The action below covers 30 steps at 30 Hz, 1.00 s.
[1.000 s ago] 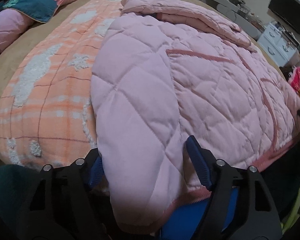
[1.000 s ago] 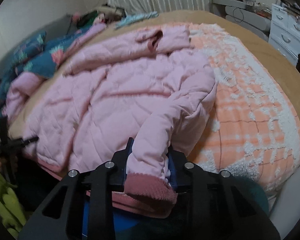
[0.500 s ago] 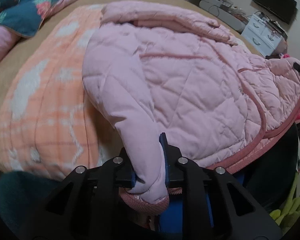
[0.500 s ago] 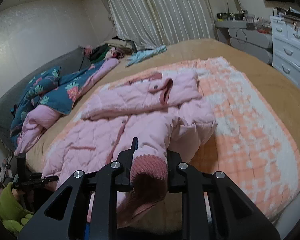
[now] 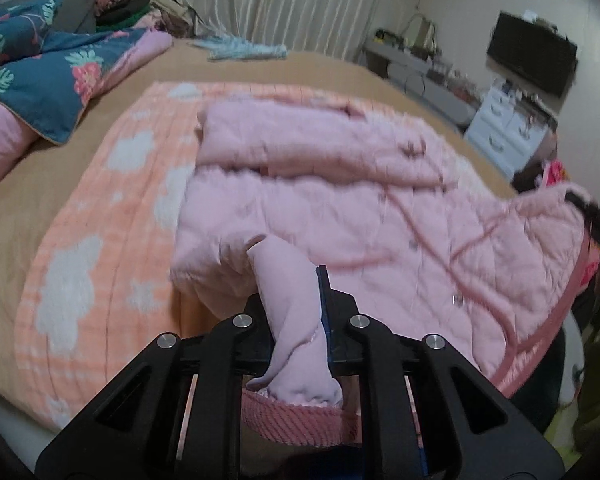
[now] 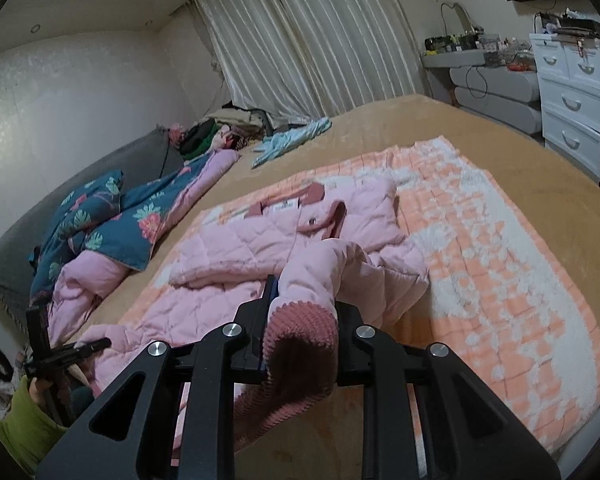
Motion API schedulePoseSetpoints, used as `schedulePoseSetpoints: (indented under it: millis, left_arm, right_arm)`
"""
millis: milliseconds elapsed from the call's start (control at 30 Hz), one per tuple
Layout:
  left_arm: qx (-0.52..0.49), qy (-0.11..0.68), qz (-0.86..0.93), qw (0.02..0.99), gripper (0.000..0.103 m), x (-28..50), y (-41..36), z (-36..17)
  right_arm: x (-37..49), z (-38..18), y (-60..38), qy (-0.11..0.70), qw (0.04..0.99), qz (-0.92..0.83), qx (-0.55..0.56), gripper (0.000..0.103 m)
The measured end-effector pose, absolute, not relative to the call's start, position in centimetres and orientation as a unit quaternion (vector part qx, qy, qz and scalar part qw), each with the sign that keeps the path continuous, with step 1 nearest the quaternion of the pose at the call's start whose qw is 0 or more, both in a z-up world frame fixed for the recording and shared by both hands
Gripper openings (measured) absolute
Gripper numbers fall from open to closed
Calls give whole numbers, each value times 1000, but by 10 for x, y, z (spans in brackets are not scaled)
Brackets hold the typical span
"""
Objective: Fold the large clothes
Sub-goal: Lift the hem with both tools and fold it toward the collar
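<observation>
A pink quilted jacket [image 5: 340,184] lies spread on an orange and white blanket [image 5: 100,220] on the bed. It also shows in the right wrist view [image 6: 260,240]. My left gripper [image 5: 296,300] is shut on one sleeve near its ribbed cuff [image 5: 296,420] and holds it lifted off the bed. My right gripper [image 6: 300,308] is shut on the other sleeve at its dark pink cuff [image 6: 300,340], also lifted. The left gripper [image 6: 72,350] shows at the far left of the right wrist view.
A blue floral quilt [image 5: 52,76] with pink lining is heaped at the bed's left side. A light blue garment [image 6: 292,140] lies near the curtain. White drawers [image 6: 572,92] and a cluttered shelf stand at the right. The tan bed cover [image 6: 500,140] surrounds the blanket.
The left gripper closed on a sleeve of the jacket. Both grippers have since lifted and pulled back, raising the sleeves off the bed; the views now take in more of the room.
</observation>
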<state>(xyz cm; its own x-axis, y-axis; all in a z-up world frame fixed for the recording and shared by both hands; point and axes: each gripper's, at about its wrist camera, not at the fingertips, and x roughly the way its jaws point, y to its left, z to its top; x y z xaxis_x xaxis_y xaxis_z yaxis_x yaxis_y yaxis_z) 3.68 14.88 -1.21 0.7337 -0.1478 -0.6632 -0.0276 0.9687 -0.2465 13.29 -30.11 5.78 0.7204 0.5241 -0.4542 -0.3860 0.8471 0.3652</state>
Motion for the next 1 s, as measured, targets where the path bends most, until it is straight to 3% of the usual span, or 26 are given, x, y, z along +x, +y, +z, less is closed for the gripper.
schedulePoseSetpoints:
  millis: [500, 1000]
  left_arm:
    - [-144, 288, -16, 947, 8, 81, 169, 61]
    - [-170, 261, 3, 950, 8, 109, 194, 98]
  right_arm:
    - [164, 99, -312, 250, 929, 236, 139, 19]
    - [199, 144, -301, 224, 933, 241, 144, 19]
